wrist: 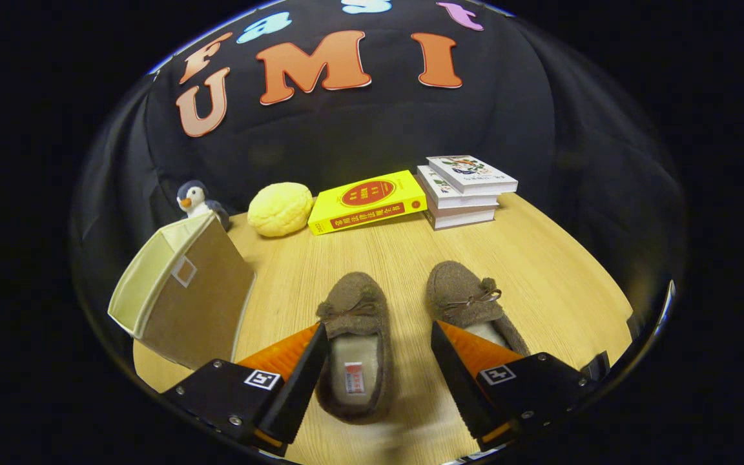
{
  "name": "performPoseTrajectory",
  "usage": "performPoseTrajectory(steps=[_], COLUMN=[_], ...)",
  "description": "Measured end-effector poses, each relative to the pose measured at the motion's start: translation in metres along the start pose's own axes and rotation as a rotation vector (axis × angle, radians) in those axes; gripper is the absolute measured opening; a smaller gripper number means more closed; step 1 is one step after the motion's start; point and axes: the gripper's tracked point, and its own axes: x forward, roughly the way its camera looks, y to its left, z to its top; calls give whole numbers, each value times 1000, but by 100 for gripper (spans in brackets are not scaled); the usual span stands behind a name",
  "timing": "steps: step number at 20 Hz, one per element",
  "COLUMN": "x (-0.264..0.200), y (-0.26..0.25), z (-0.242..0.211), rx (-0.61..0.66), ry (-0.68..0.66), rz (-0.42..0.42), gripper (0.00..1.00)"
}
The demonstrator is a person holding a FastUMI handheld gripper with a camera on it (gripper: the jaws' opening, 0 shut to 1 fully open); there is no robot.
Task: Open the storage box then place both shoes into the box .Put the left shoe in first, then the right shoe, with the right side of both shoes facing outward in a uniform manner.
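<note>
Two brown fuzzy slippers with small bows lie side by side on the wooden table, toes pointing away from me. The left shoe (354, 345) lies between my fingers, its heel end and pale insole in the gap. The right shoe (469, 303) is partly hidden behind my right finger (469, 361). My gripper (378, 361) is open, and I cannot tell whether its fingers touch the shoe. The storage box (185, 294), beige fabric with a tan side and a small label, stands to the left of the left finger (288, 368), its lid tilted.
Along the table's far edge sit a penguin plush (196, 200), a yellow bun-shaped toy (279, 208), a yellow book (367, 201) lying flat and a stack of three books (465, 189). Bare wood (559, 271) lies to the right of the shoes.
</note>
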Motion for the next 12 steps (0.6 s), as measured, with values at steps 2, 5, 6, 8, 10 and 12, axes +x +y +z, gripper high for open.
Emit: performPoseTrajectory(steps=[2, 5, 6, 8, 10, 12], x=[9, 25, 32, 39, 41, 41], y=[2, 4, 2, 2, -2, -3], z=[-12, -29, -33, -40, -46, -45], rx=[-19, -40, -45, -52, -60, -40], ry=[17, 56, 65, 84, 105, 108], rz=[0, -5, -13, -19, -39, -44], gripper=[90, 76, 68, 52, 38, 10])
